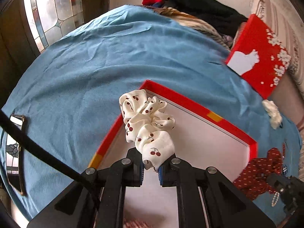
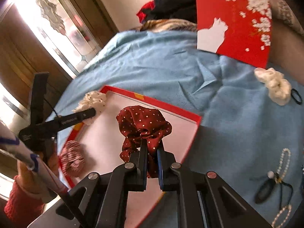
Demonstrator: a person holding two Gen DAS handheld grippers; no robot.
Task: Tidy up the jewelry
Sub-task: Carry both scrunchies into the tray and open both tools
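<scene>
My left gripper (image 1: 151, 168) is shut on a white cherry-print scrunchie (image 1: 147, 121) and holds it over the open red box (image 1: 191, 102) with its white floor. My right gripper (image 2: 152, 152) is shut on a dark red polka-dot scrunchie (image 2: 143, 122) over the same box (image 2: 161, 102). The cherry scrunchie (image 2: 93, 100) and the left gripper's finger (image 2: 76, 117) show at the box's far left corner in the right wrist view. The red scrunchie (image 1: 258, 172) shows at the right in the left wrist view. A red-and-white patterned scrunchie (image 2: 72, 157) lies in the box.
The red box lid (image 2: 233, 24) with a white cat leans at the back right. A fluffy white scrunchie (image 2: 273, 85), black hair ties (image 2: 296, 96) and pearl bracelets (image 2: 284, 159) lie on the blue cloth (image 2: 152, 64). A clothes pile (image 1: 199, 3) sits behind.
</scene>
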